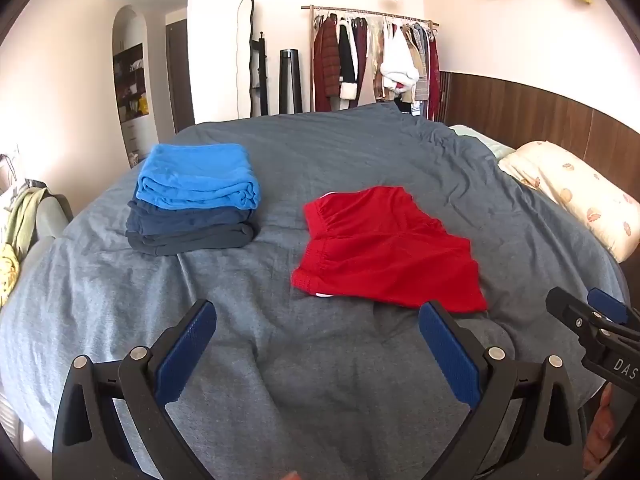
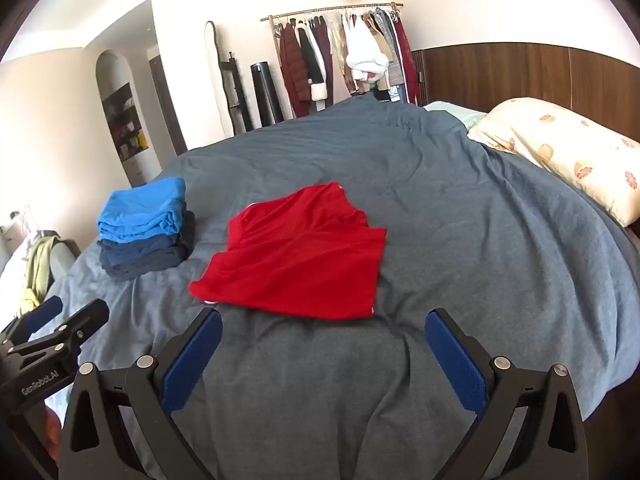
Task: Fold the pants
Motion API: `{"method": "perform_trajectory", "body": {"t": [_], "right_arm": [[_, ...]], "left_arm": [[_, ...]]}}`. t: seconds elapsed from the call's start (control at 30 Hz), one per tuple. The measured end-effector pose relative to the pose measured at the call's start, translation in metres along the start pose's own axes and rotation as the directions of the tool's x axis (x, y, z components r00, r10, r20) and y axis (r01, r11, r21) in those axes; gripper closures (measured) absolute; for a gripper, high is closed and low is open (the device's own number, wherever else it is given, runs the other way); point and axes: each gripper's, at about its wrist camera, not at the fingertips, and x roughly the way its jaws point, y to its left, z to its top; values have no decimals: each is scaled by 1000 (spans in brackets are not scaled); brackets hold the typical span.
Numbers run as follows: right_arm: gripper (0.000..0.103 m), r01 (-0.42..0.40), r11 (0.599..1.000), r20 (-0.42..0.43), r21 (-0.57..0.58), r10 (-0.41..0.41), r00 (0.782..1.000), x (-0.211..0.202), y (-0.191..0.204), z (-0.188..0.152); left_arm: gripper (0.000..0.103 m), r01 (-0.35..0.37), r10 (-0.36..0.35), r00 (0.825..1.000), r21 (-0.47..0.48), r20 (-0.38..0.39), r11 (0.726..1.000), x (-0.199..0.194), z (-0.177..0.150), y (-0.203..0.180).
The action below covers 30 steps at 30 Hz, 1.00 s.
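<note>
Red shorts lie folded in half, mid-bed on grey duvet, right of folded stack. Left claw & right claw hover near, both released, empty. Next prob: pinch near hem, fold again.

Black hand-held gripper, blue ribbed pads, silver screws, perhaps plastic

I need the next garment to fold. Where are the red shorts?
The red shorts lie mid-bed on the grey duvet, right of the folded stack, just beyond both open grippers.
</note>
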Motion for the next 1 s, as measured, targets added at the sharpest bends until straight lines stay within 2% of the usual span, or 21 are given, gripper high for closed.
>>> {"method": "perform_trajectory", "body": {"t": [0.5,1.0], "right_arm": [[0,-3,1000,4,-13,3,1000,1,3,5],[0,-2,1000,12,-21,2,1000,-1,6,4]], "left_arm": [[0,34,-34,999,-24,7,999,-3,0,2],[0,22,-21,999,-15,41,1000,-11,3,3]]}}
